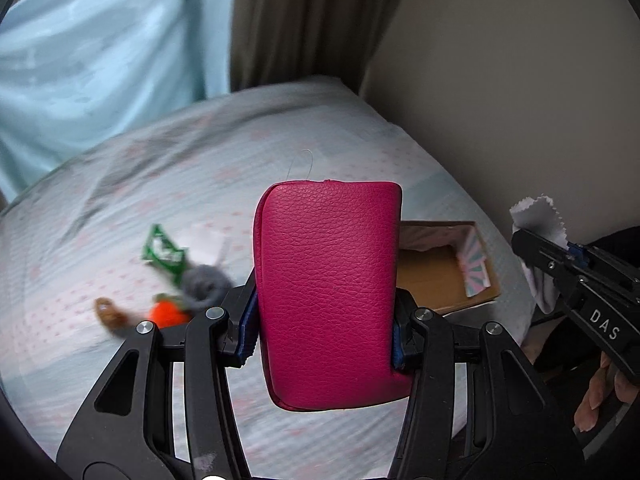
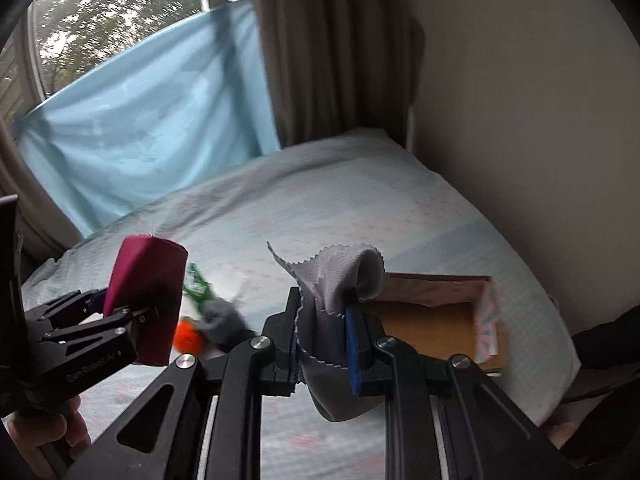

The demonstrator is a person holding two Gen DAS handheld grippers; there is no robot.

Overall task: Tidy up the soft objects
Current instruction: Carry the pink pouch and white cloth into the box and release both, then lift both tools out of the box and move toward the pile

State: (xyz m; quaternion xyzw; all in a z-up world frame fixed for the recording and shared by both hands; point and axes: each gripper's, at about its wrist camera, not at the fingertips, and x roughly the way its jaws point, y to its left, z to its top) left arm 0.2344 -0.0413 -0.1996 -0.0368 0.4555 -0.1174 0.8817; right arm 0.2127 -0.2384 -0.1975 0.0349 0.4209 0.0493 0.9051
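- Pouch point(image 1: 328, 292): pink, pebbled leather-look, rounded corners, plump. My left claw point(image 1: 324, 332) is clamped on its two long sides, and it stands upright above the bed point(image 1: 280, 152). I judge the side grip keeps it from flopping.
- Cloth point(image 2: 340, 292): thin grey microfibre with pinked zigzag edges. My right claw point(image 2: 325, 344) is closed on its bunched middle; loose ends droop at 12 and 6 o'clock. It is too limp to hold any other way, I think.
- Box point(image 2: 424, 320): open brown cardboard with a patterned inner flap, lying on the bed at 2 o'clock from the cloth. Likely the drop spot for both; inside looks bare as far as I can see.
- Pile at 9 o'clock of the pouch, blurred: green packet point(image 1: 162, 250), grey fuzzy lump point(image 1: 204, 282), orange ball point(image 1: 168, 314), brown bit point(image 1: 108, 312). All still on the sheet.
- Sheet: pale blue, dotted pink, wrinkled.
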